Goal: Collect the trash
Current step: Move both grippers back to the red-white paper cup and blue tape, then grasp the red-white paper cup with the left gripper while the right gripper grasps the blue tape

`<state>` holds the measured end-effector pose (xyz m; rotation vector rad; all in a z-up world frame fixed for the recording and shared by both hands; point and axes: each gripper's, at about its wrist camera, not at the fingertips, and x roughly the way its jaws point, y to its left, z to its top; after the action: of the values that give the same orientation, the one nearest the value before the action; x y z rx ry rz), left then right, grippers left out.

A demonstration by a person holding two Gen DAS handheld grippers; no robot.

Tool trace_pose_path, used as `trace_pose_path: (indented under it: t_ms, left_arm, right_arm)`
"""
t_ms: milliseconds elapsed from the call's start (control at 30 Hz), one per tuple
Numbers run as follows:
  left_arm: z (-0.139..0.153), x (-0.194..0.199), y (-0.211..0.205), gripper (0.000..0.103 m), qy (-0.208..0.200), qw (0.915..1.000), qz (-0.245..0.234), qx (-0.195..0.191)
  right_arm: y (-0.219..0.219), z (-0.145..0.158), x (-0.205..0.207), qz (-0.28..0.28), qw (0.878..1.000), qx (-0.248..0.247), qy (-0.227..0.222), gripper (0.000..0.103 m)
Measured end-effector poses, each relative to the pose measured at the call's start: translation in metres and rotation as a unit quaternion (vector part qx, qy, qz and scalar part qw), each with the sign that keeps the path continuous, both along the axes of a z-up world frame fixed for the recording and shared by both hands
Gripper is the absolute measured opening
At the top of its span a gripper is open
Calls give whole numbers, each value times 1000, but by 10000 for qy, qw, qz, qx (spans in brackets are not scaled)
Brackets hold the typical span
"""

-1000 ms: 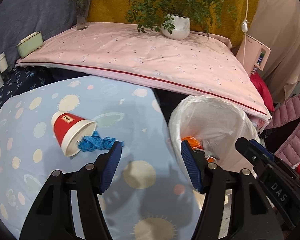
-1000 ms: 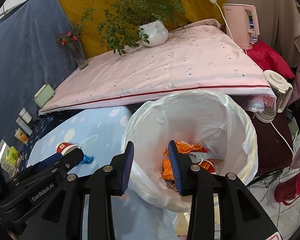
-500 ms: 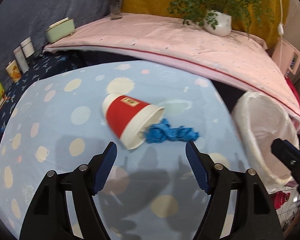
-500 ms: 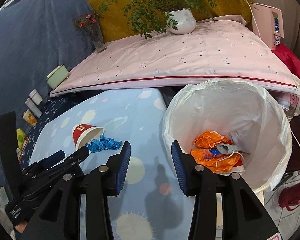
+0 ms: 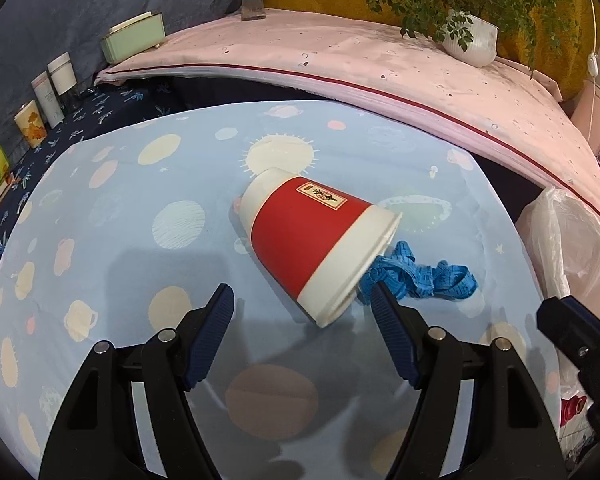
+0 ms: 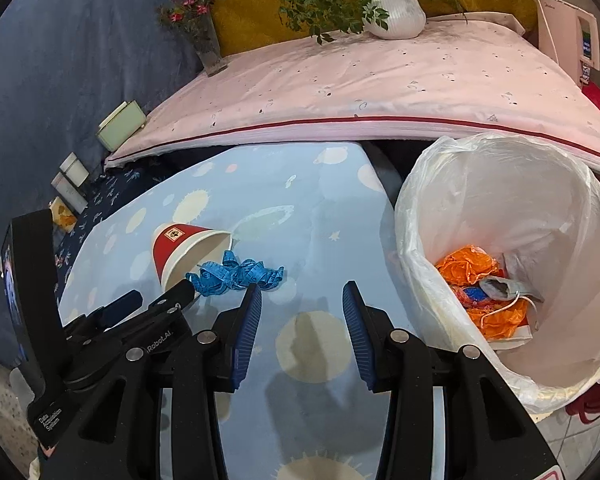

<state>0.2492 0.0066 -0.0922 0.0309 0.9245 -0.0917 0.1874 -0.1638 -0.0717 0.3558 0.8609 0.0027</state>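
A red and white paper cup (image 5: 312, 236) lies on its side on the blue planet-print table (image 5: 140, 208), its mouth toward a crumpled blue tape (image 5: 420, 276) beside it. My left gripper (image 5: 302, 304) is open, its fingers just short of the cup's rim on either side. In the right wrist view the cup (image 6: 184, 252) and tape (image 6: 236, 274) lie ahead to the left. My right gripper (image 6: 298, 304) is open and empty above the table. A white bag-lined bin (image 6: 512, 184) to the right holds orange wrappers (image 6: 472, 268).
A pink-covered raised surface (image 5: 380, 64) runs behind the table with a potted plant (image 5: 470, 36), a vase (image 6: 208, 46) and a green box (image 5: 134, 38). Several small cartons (image 5: 44, 96) stand at far left. The bin (image 5: 572, 252) is off the table's right edge.
My left gripper swung left from the bin and closed in on the cup, which now looks much larger. My right gripper drew back from over the bin to above the table.
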Motion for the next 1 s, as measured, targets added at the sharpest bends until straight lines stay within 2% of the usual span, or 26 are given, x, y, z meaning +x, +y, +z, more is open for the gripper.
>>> trace_pose_path:
  t_ms: [167, 267, 333, 367, 667, 867, 1000]
  left_arm:
    - [-4, 7, 6, 57, 16, 10000, -12, -52]
    - [-7, 10, 11, 44, 54, 9999, -7, -124]
    - [-10, 12, 15, 30, 75, 9998, 6, -159]
    - [-10, 12, 17, 27, 76, 9998, 7, -173]
    - [-10, 16, 36, 11, -7, 9994, 113, -317]
    - [-10, 18, 47, 10, -23, 9991, 178, -387]
    - [-10, 15, 50, 10, -30, 9990, 200, -406]
  right_arm:
    - [9, -9, 14, 59, 9999, 9, 93, 42]
    - [17, -14, 23, 120, 9998, -24, 144, 42]
    - [21, -17, 28, 149, 9997, -43, 170, 42]
    - [22, -18, 31, 159, 9997, -49, 182, 42]
    - [32, -29, 51, 235, 9993, -118, 272, 42]
    - [37, -37, 58, 258, 9991, -71, 315, 42]
    - [39, -39, 57, 266, 9992, -12, 306, 31]
